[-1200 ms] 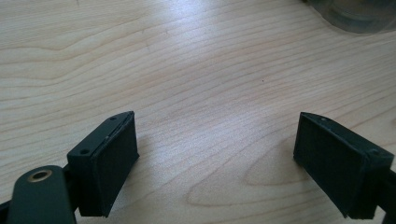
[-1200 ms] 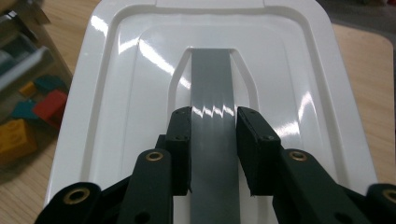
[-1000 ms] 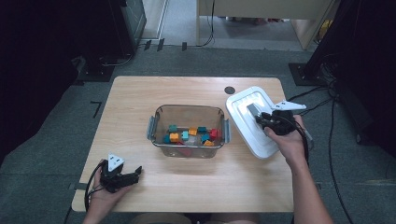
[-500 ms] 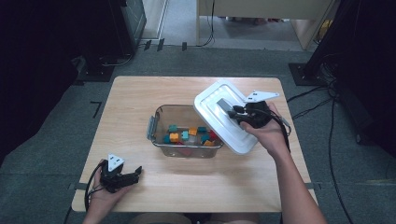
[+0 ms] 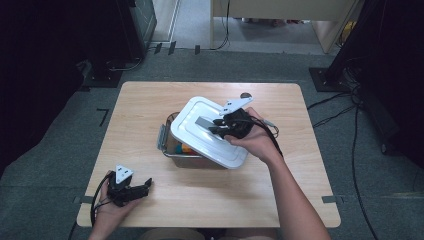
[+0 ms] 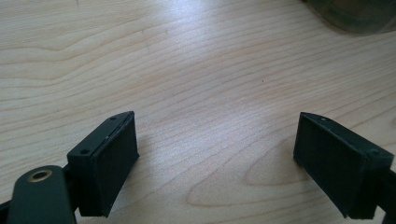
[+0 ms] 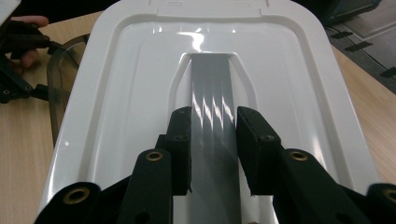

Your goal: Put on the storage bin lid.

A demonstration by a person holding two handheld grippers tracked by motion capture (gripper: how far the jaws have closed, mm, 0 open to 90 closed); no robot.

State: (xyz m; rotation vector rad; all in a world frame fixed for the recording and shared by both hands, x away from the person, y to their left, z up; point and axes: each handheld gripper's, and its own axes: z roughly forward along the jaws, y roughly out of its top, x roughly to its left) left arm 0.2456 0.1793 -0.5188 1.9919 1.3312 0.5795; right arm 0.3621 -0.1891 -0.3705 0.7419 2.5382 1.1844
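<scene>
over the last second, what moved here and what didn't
The right claw, shut on the grey handle of the white lid, carried the lid from the table's right side leftward, tilted over the clear bin. The grip stayed unchanged. The left claw, open, and the bin kept their places.

The white lid (image 5: pixel 210 132) covers most of the clear box (image 5: pixel 167 145) in the high view, so of the coloured blocks (image 5: pixel 184 148) inside, just a small patch of orange and yellow peeks out under its near-left edge, too small to count. In the right gripper view the lid's near end is cut off by the bottom edge and hidden behind the black jaws, and whether the lid touches the box rim cannot be told. In the left gripper view only a dim, blurred corner of the box (image 6: pixel 355 16) enters at the top right, cut by the frame.
</scene>
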